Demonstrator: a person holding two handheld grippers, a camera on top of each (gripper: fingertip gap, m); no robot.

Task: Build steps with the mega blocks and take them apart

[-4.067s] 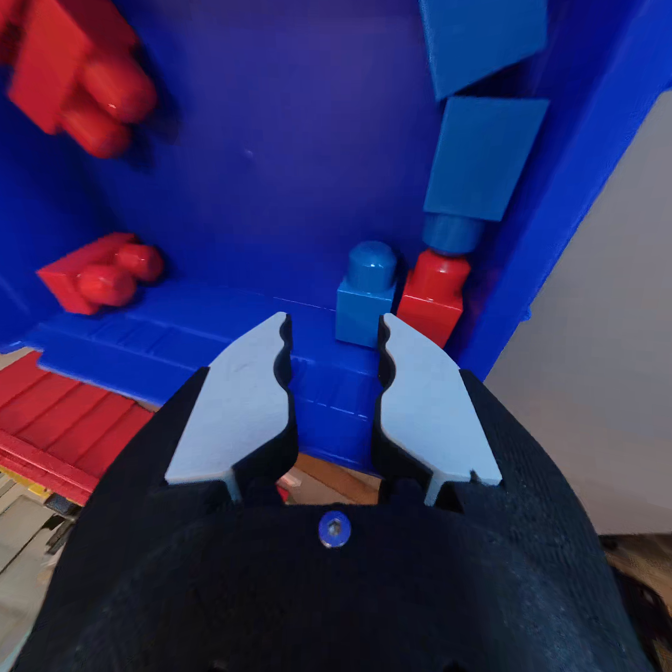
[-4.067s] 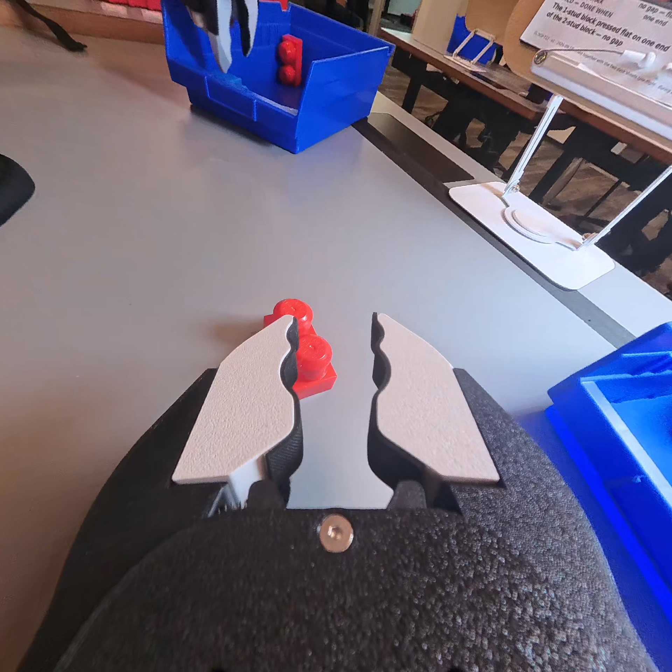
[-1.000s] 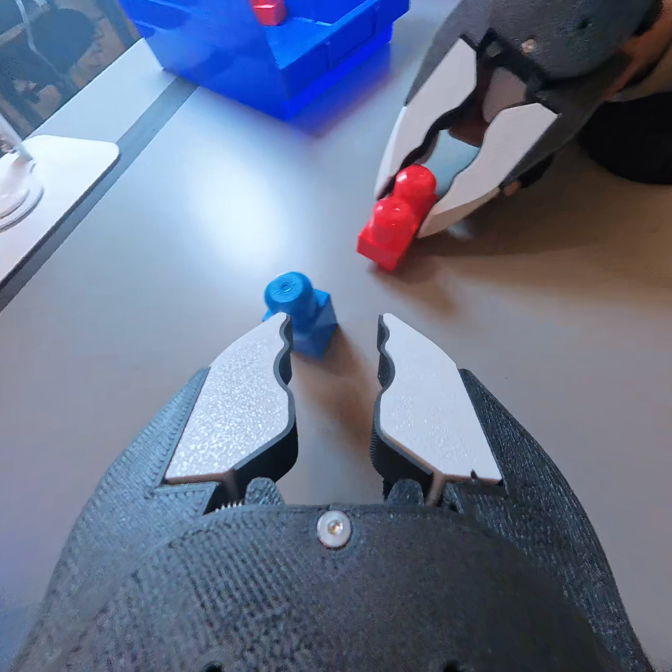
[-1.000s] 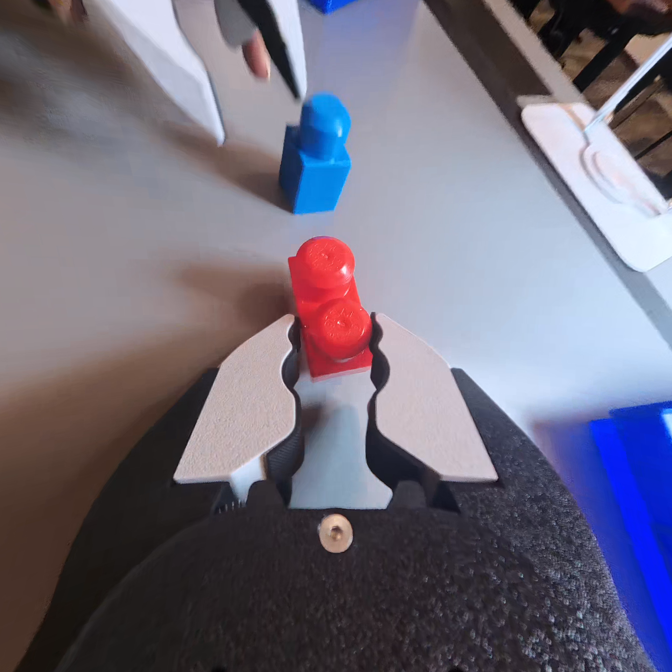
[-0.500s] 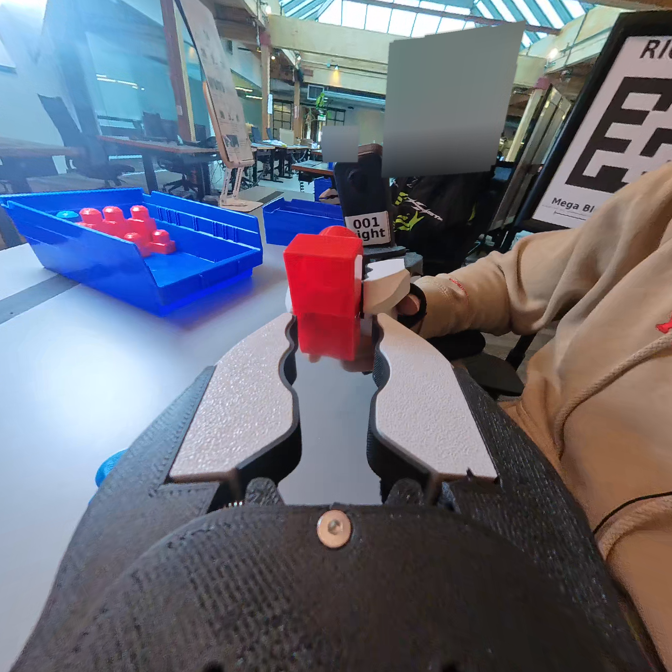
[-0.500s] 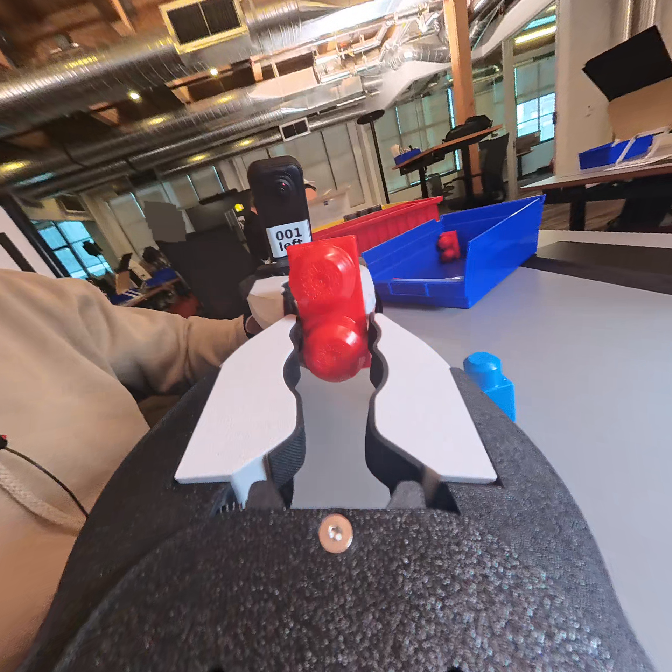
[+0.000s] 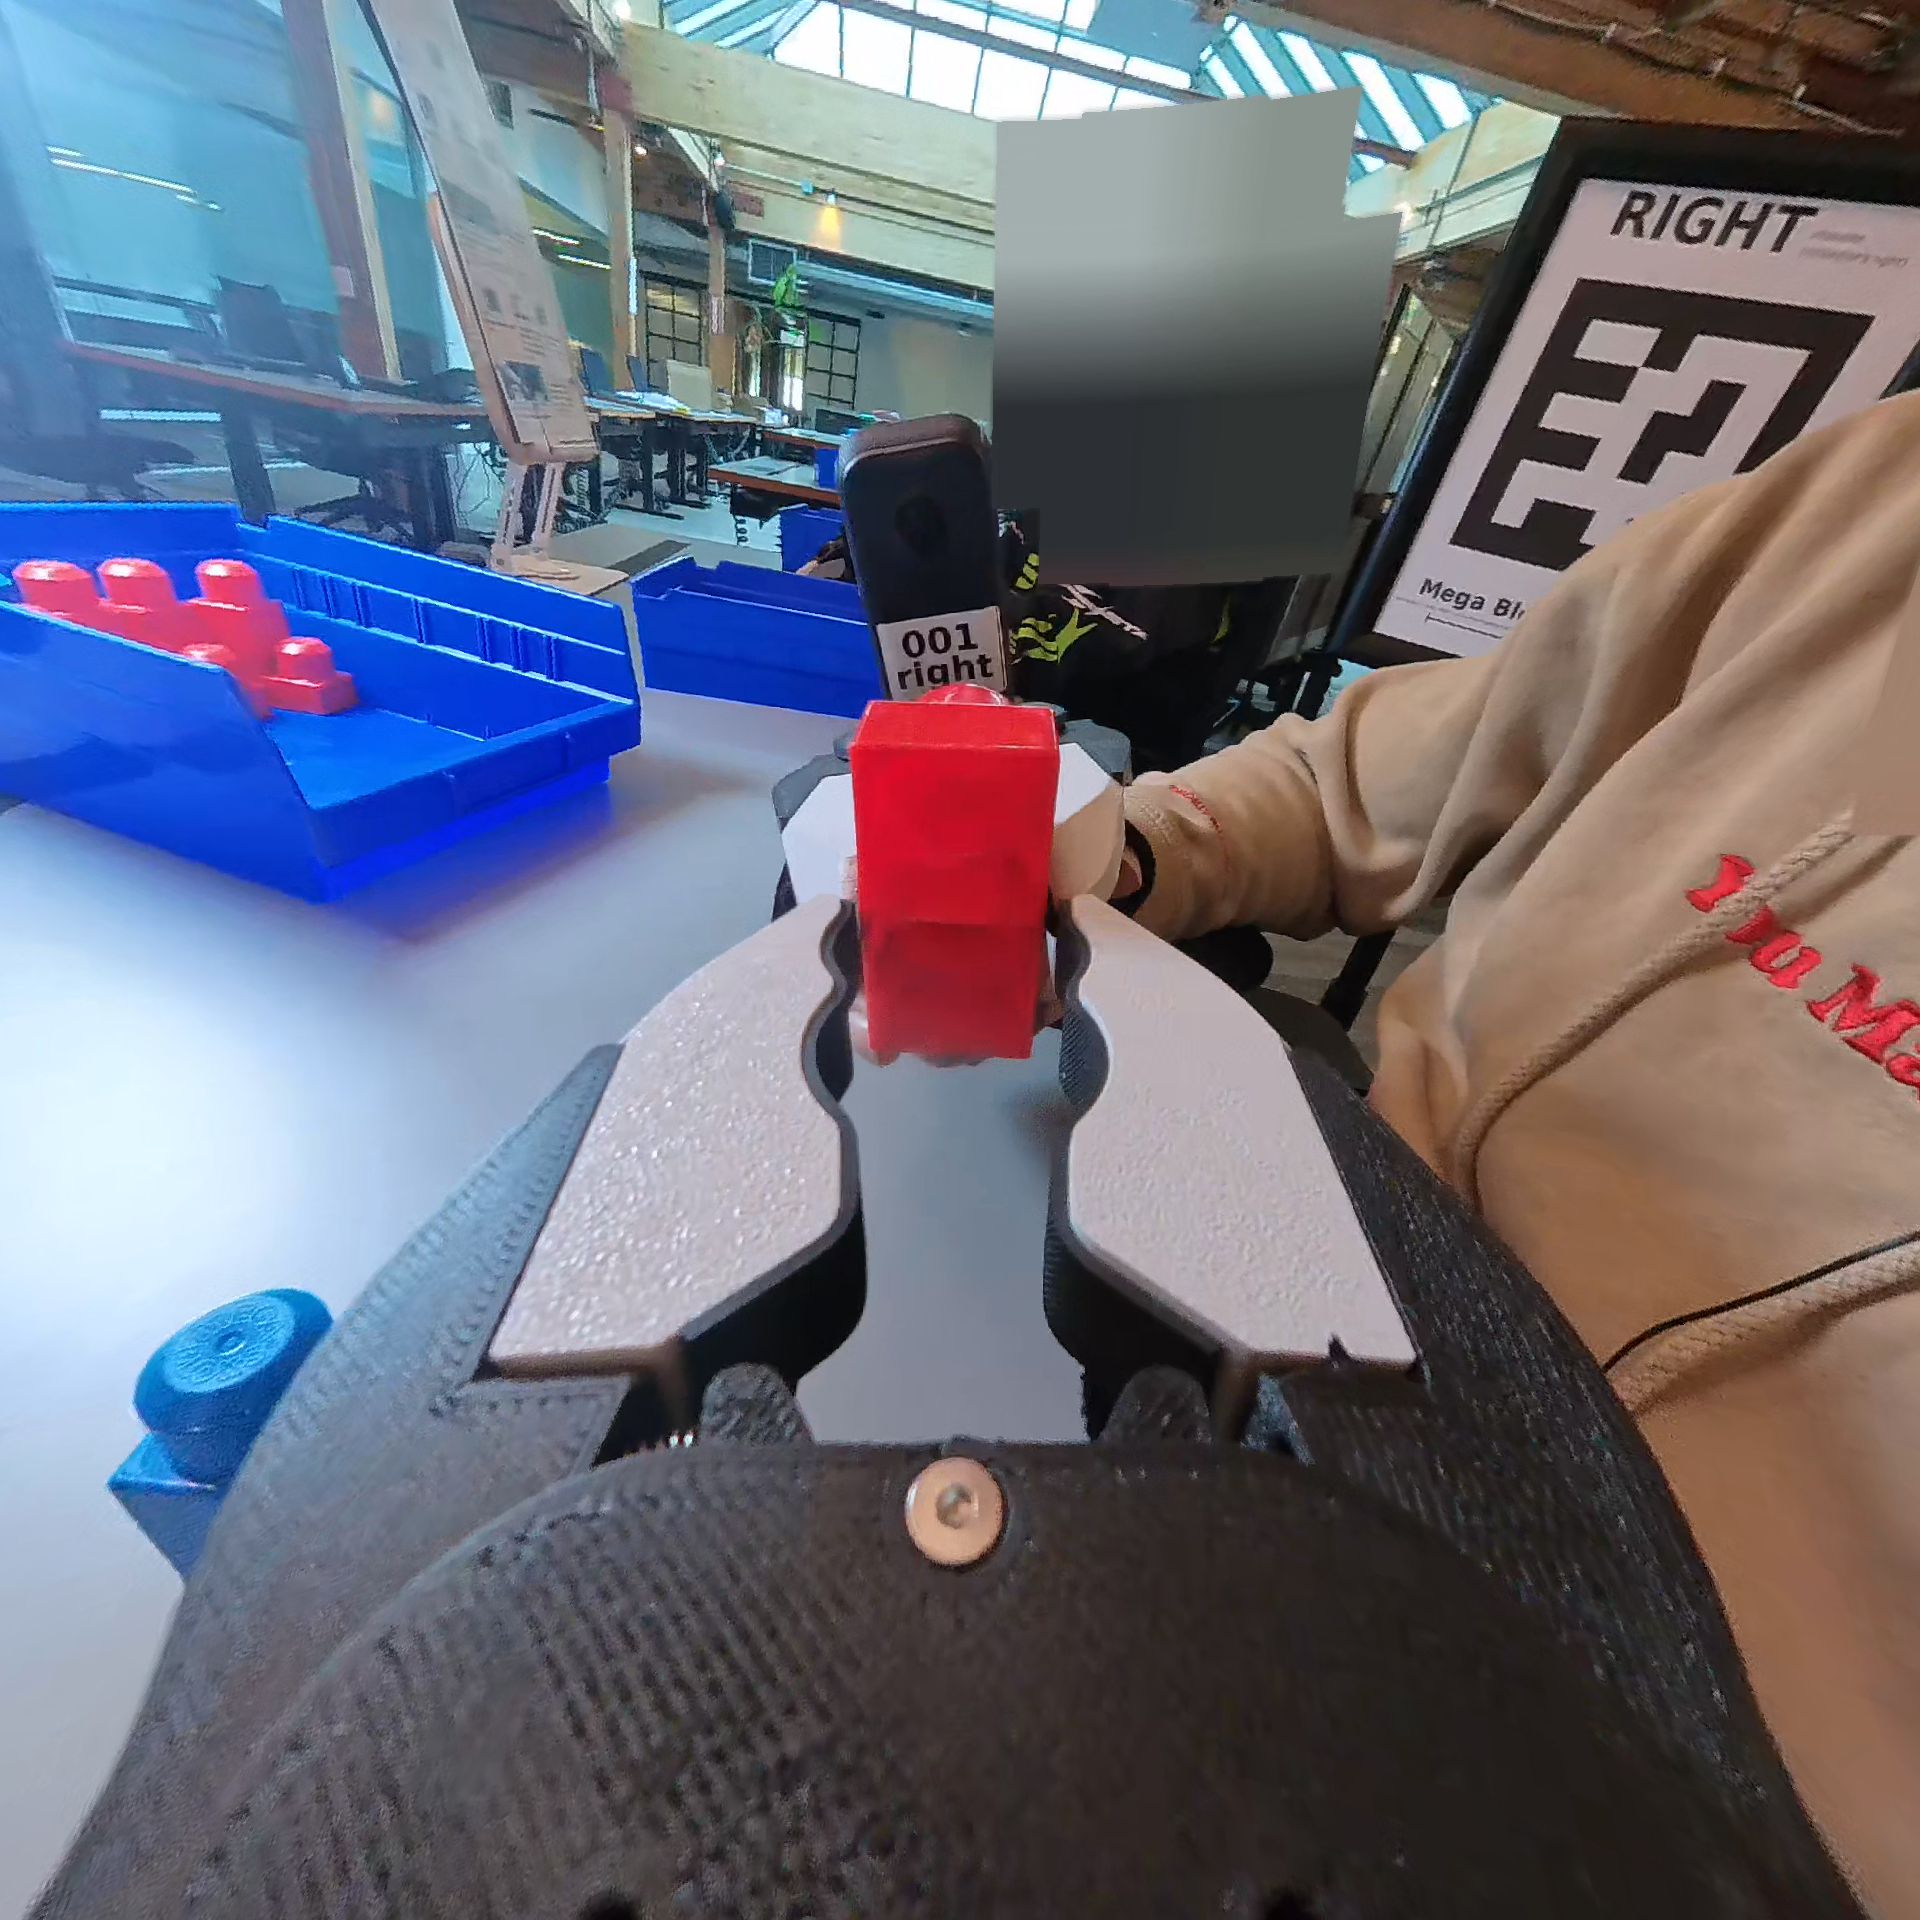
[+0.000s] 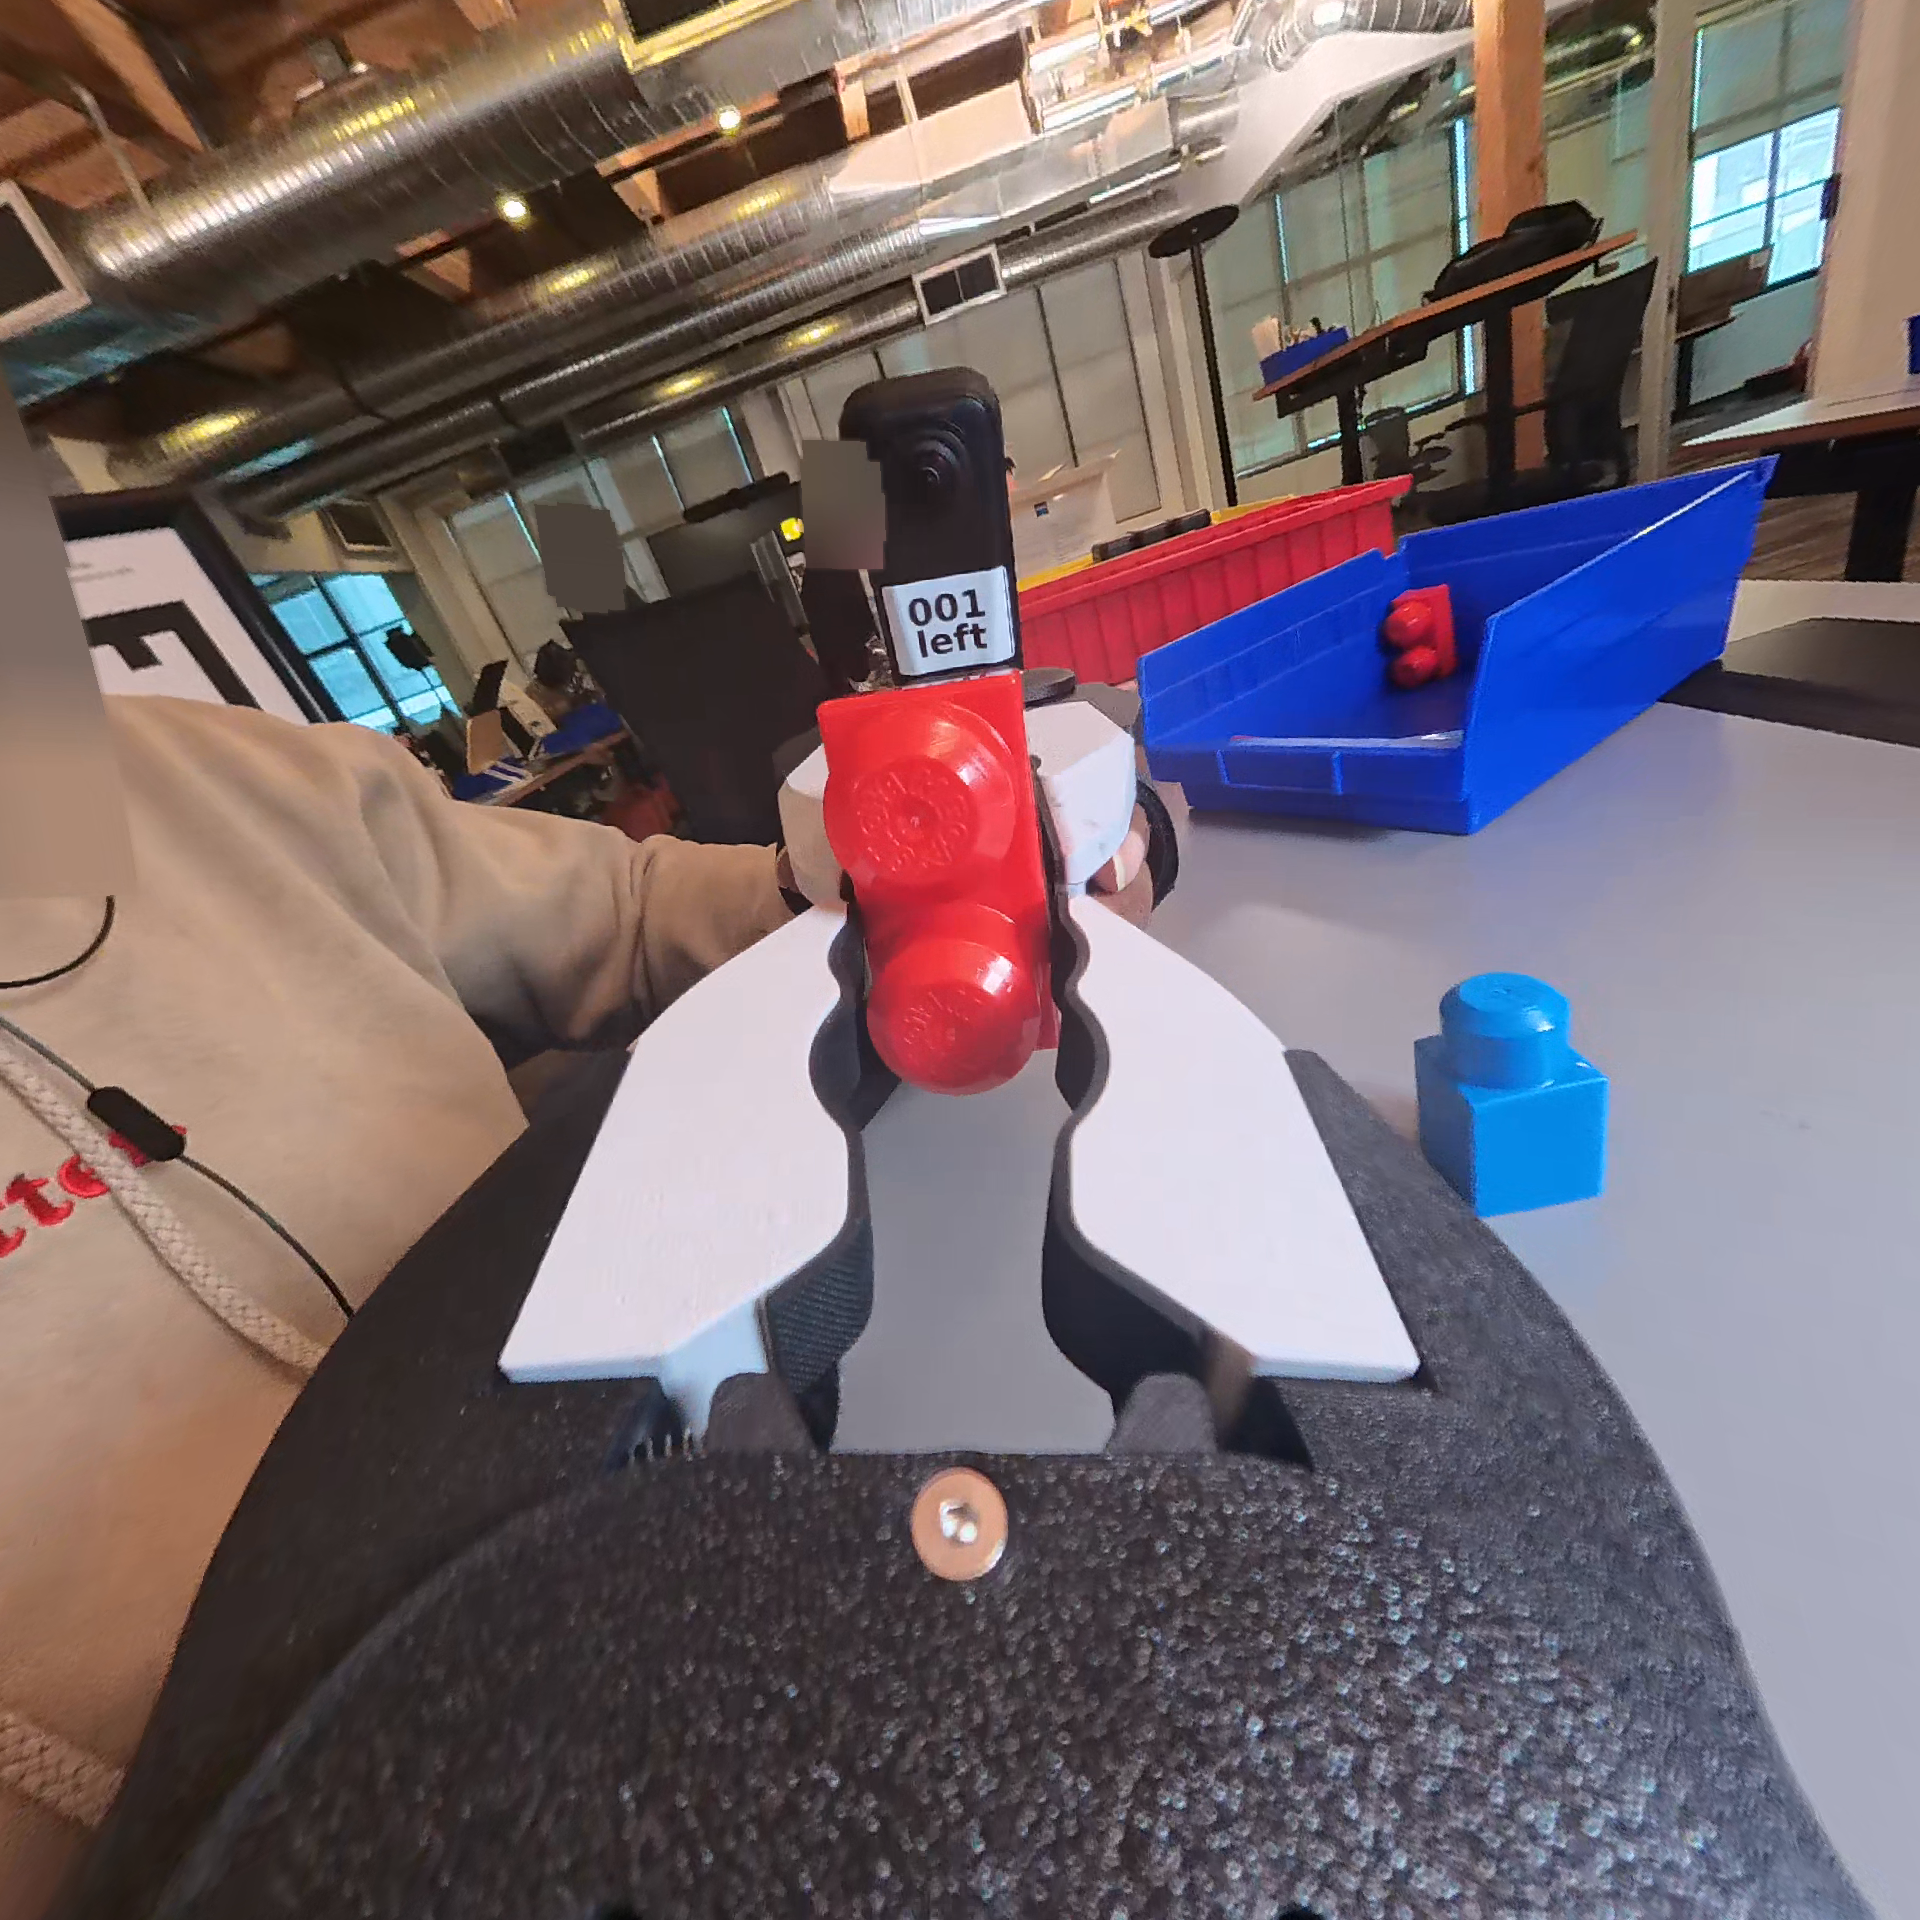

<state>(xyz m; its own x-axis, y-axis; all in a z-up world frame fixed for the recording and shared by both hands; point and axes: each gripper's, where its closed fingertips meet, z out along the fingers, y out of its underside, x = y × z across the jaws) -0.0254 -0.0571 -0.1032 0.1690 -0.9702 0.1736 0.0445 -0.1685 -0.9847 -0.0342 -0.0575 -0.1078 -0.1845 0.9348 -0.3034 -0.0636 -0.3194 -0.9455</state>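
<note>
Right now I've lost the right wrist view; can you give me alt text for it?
The right tool grips a red two-stud block held up with its studs facing the camera, and the left tool meets it from behind. A blue one-stud block stands on the grey table, right of the fingers; a blue bin sits beyond.

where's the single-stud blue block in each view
Left wrist view: blue block at the lower left edge, half hidden behind the black tongs body, on the grey table.
Right wrist view: at mid right, in full view, standing stud up on the table.
Shared landmark: the red two-stud block gripped mid-frame in both.
</note>
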